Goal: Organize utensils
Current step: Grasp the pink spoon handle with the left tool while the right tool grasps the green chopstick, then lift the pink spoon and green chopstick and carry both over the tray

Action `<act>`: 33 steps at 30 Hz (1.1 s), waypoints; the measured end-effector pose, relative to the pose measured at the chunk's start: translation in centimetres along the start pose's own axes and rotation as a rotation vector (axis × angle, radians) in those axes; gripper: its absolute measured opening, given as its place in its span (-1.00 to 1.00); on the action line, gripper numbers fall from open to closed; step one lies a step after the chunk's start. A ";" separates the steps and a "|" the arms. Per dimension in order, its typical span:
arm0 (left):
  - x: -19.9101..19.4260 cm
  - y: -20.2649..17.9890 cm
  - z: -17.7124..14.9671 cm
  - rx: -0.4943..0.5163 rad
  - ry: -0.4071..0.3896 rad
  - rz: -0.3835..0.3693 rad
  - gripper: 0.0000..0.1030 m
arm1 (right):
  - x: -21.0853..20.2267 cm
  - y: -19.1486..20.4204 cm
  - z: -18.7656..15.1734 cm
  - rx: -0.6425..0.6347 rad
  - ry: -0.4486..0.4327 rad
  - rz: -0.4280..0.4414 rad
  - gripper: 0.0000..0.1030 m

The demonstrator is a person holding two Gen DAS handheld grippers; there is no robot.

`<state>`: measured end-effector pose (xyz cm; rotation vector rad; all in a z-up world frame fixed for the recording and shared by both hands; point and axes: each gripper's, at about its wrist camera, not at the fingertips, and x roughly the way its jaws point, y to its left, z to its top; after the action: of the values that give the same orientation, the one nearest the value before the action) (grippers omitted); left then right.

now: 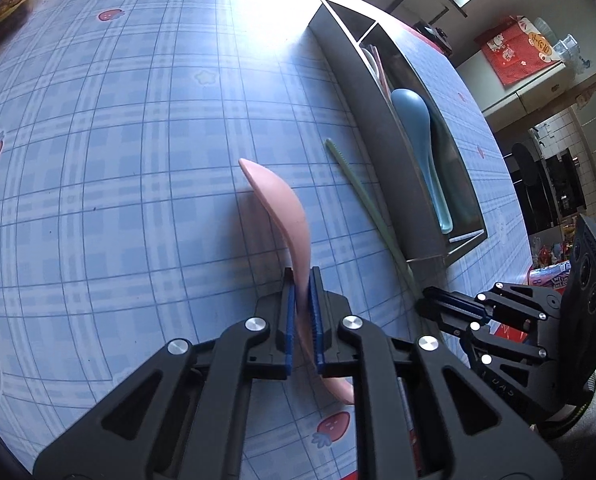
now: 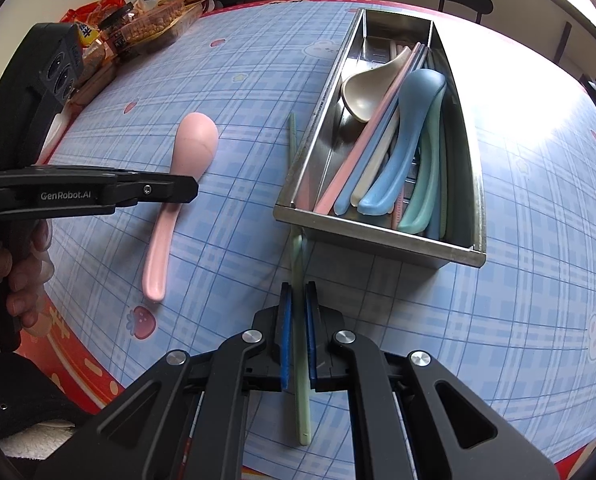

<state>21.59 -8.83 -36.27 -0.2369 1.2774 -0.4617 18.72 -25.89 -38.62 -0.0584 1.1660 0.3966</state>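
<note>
The left gripper (image 1: 303,280) is clenched on the handle of a pink spoon (image 1: 286,208), its blue pads pressing the handle from both sides at the lower middle of the left wrist view. The spoon's bowl points toward the middle of that frame, over the blue checked tablecloth (image 1: 118,160). In the right wrist view the same spoon (image 2: 186,160) sits left of centre with the left gripper (image 2: 194,190) reaching in from the left edge across its neck, a hand (image 2: 18,264) around the grip at the lower left.

The right gripper (image 2: 297,292) is clamped on a pale green chopstick (image 2: 301,400), which runs up the frame from the bottom centre, between the blue pads, toward the near corner of the metal tray (image 2: 378,236). In the left wrist view this chopstick (image 1: 362,196) lies slanted just beside the tray's long wall (image 1: 378,152), and the right gripper (image 1: 422,304) shows at the lower right.

The tray stands at the upper right of the right wrist view and holds a blue spoon (image 2: 410,128), a beige spoon (image 2: 362,92), a pink chopstick (image 2: 362,148) and other pastel utensils. Snack packets (image 2: 138,24) sit at the upper left
</note>
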 end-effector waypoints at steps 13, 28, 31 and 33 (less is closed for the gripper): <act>-4.8 3.3 -2.2 -0.077 -0.045 -0.014 -0.79 | -1.2 1.4 0.6 0.048 -0.013 0.168 -0.87; -9.7 3.1 0.4 -0.021 -0.119 -0.057 -0.79 | -6.1 -0.7 4.0 0.148 -0.182 0.130 -0.87; -10.0 2.1 1.6 0.018 -0.120 -0.077 -0.79 | -6.4 -1.9 4.4 0.187 -0.205 0.100 -0.87; -10.0 1.1 2.7 0.041 -0.119 -0.095 -0.79 | -6.5 -3.0 4.4 0.224 -0.213 0.090 -0.87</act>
<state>22.28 -3.46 -27.33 -0.2876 1.1424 -0.5466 21.46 -29.35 -31.41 0.2272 0.9980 0.3407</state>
